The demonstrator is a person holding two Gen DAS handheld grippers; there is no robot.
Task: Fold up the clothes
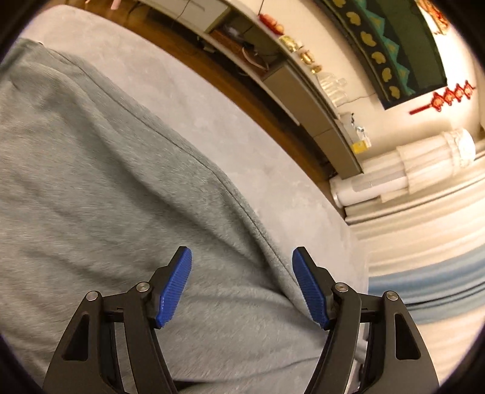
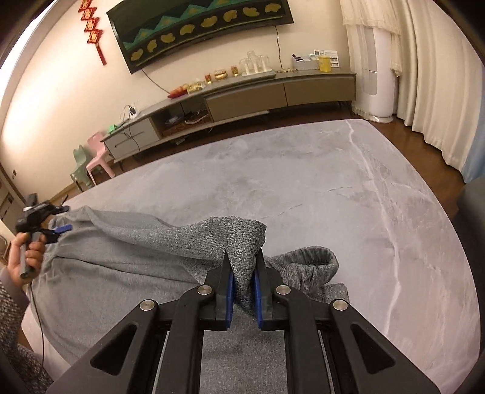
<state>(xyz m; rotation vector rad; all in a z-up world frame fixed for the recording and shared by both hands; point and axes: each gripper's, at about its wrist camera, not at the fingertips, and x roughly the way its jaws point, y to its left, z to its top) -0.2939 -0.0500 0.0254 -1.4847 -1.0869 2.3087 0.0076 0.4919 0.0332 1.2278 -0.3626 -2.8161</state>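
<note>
Your right claw is pinching a raised fold of the grey garment that is lying spread across the grey marbled counter, while your left claw is hovering over the same cloth with its blue pads standing wide apart and gripping nothing.

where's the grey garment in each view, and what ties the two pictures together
Left wrist: the grey garment fills the left and centre, under the open left gripper.
Right wrist: it lies across the lower left and centre, a fold pinched in the right gripper.
Shared landmark: the dark wall hanging.
</note>
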